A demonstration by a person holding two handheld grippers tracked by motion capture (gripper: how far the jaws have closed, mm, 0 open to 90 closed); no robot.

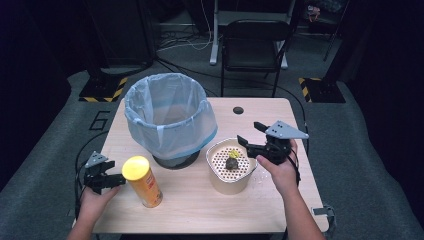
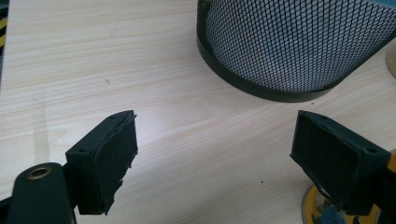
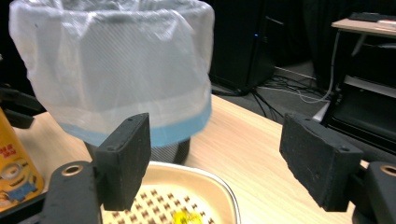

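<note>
Pale wood grain covers the bench (image 1: 200,210), which carries everything in hand. The biggest thing on it is a black mesh bin (image 1: 170,120) lined with a thin whitish bag whose blue hem hangs over the rim; it stands toward the far left of the bench top. Just to the right of the bin's foot sits a cream tub (image 1: 229,167) with a perforated insert, and on that insert lie a dark lump (image 1: 231,163) and a small yellow scrap (image 1: 232,152), touching or nearly so. In front of the bin, near the front left, stands an upright yellow can (image 1: 142,181) with a yellow lid and a cartoon print on its side. The right tool (image 1: 246,133) hangs over the far right rim of the tub, its jaws spread apart with nothing between them; in the right gripper view the tub's rim and the yellow scrap lie below the pads, with the bagged bin beyond. The left tool (image 1: 116,170) hovers just left of the can, jaws also parted and gripping nothing; in the left gripper view its pads frame bare wood, the mesh base of the bin stands ahead, and the can's yellow foot peeks out beside the right-hand pad without being clamped.
</note>
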